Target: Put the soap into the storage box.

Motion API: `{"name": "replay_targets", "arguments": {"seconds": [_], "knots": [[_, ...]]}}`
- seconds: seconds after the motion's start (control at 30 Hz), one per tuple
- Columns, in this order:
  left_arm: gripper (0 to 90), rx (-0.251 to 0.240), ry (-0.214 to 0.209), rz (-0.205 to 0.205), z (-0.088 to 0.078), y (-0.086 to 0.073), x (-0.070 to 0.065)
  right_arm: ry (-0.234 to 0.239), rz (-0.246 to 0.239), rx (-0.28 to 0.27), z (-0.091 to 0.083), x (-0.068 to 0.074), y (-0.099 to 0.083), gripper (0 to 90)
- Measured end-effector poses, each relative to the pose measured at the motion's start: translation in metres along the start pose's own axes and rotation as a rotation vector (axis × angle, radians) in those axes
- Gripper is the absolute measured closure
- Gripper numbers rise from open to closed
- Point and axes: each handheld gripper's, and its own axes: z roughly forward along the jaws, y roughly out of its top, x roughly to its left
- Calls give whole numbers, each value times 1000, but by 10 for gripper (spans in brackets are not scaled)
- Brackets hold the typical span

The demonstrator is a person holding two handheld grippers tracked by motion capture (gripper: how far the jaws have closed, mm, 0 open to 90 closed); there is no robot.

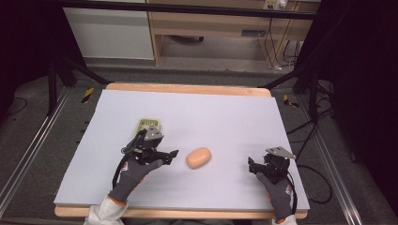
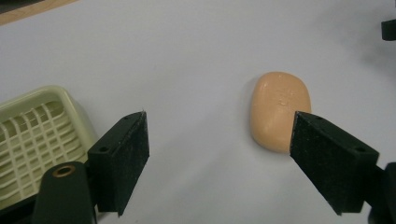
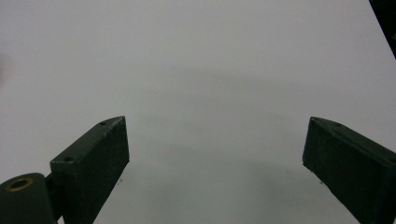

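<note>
Two hand-held grippers, both spread apart, holding nothing. My left hand-held gripper (image 2: 219, 154) points at the soap bar (image 2: 279, 110) lying bare on the table (image 1: 225, 117); one jaw covers its near edge. Soap dish (image 2: 32, 140) cut off at frame edge. Right hand-held gripper (image 3: 215, 158) over bare table.

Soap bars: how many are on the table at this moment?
1. The peach soap bar lies on the white table between the two hand-held grippers, right of the green soap dish and just ahead of the open left hand-held gripper.
</note>
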Motion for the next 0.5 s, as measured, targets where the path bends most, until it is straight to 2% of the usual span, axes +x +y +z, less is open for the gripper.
{"name": "replay_targets", "arguments": {"seconds": [0.3,0.5], "knots": [[195,40,-39,41,13,15,-11,0,-2,4,0,0,0,72],[205,67,-49,58,22,22,-17,4,2,6,1,0,1,70]]}}
